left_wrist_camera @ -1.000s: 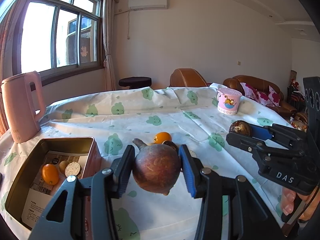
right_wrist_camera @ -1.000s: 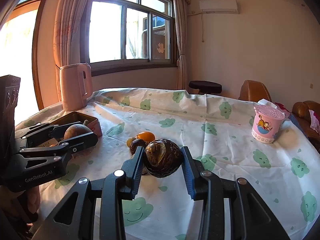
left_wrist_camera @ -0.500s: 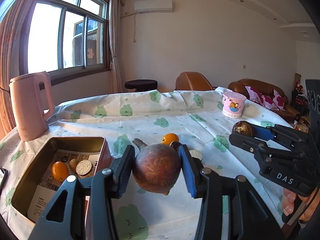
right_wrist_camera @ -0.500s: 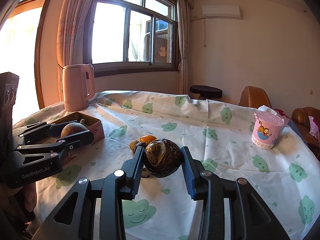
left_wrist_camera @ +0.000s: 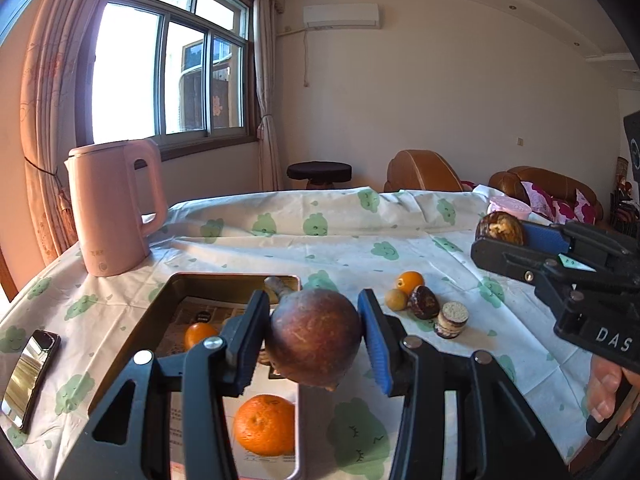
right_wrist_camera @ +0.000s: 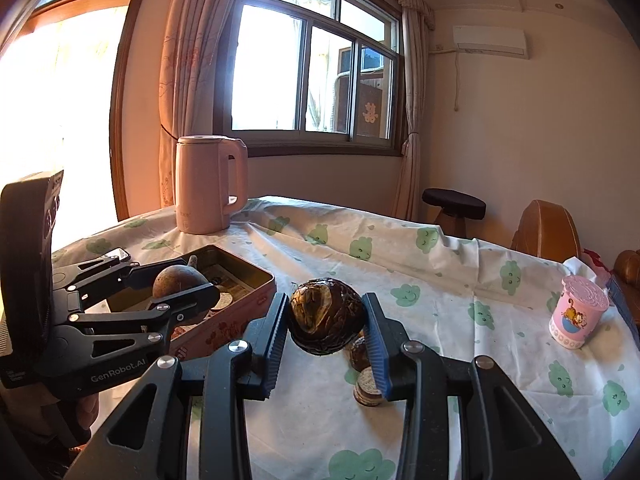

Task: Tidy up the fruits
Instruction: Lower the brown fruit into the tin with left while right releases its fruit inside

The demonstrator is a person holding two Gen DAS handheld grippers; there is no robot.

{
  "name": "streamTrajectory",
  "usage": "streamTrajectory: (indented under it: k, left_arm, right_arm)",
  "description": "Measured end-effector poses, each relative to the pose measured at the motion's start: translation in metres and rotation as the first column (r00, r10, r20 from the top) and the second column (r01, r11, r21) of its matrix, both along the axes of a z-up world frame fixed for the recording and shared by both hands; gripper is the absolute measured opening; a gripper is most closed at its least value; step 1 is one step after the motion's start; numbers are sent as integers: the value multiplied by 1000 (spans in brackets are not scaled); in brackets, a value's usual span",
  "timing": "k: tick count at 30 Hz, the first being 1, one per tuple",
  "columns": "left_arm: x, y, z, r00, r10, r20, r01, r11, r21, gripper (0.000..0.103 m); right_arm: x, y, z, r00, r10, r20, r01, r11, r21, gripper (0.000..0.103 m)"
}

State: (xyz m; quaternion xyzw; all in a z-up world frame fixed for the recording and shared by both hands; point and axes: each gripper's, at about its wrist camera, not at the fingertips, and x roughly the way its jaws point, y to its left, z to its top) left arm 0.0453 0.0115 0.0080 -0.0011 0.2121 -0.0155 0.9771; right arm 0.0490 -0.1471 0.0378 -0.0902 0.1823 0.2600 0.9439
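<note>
A table is wearing a white tablecloth (left_wrist_camera: 280, 248) printed with green smiling clouds, rumpled along its far edge, in a sunlit living room with a tall window (right_wrist_camera: 312, 76), pink curtains, a wall air conditioner (left_wrist_camera: 340, 16), a dark round stool (left_wrist_camera: 319, 171) and brown leather armchairs (left_wrist_camera: 424, 172). The left gripper (left_wrist_camera: 313, 334) is pinching a round reddish-brown fruit (left_wrist_camera: 314, 338) between its blue pads and holding it in the air over the open metal tin (left_wrist_camera: 160, 308). Inside the tin, a large orange (left_wrist_camera: 264, 424) and a smaller orange fruit (left_wrist_camera: 198, 334) are lying on printed paper. The right gripper (right_wrist_camera: 325, 322) is gripping a dark wrinkled fruit (right_wrist_camera: 326, 320) above the cloth. On the cloth just beside the tin, a small orange (left_wrist_camera: 410, 281), a yellowish fruit (left_wrist_camera: 396, 299), a dark brown piece (left_wrist_camera: 424, 302) and a sandwich cookie (left_wrist_camera: 452, 318) are sitting close together. A pink kettle (left_wrist_camera: 112, 204) is standing behind the tin, a phone (left_wrist_camera: 30, 376) is lying near the table's left edge, and a pink cartoon cup (right_wrist_camera: 576, 312) is standing well apart to the right.
</note>
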Motion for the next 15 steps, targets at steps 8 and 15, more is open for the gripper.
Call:
streamTrajectory:
  k: [8, 15]
  left_arm:
    - [1, 40, 0, 997, 75, -16, -75, 997, 10, 48]
    - [4, 71, -6, 990, 131, -52, -131, 991, 4, 48]
  right_arm:
    - [10, 44, 7, 997, 74, 0, -74, 997, -31, 39]
    - [16, 76, 7, 993, 121, -8, -122, 991, -56, 39]
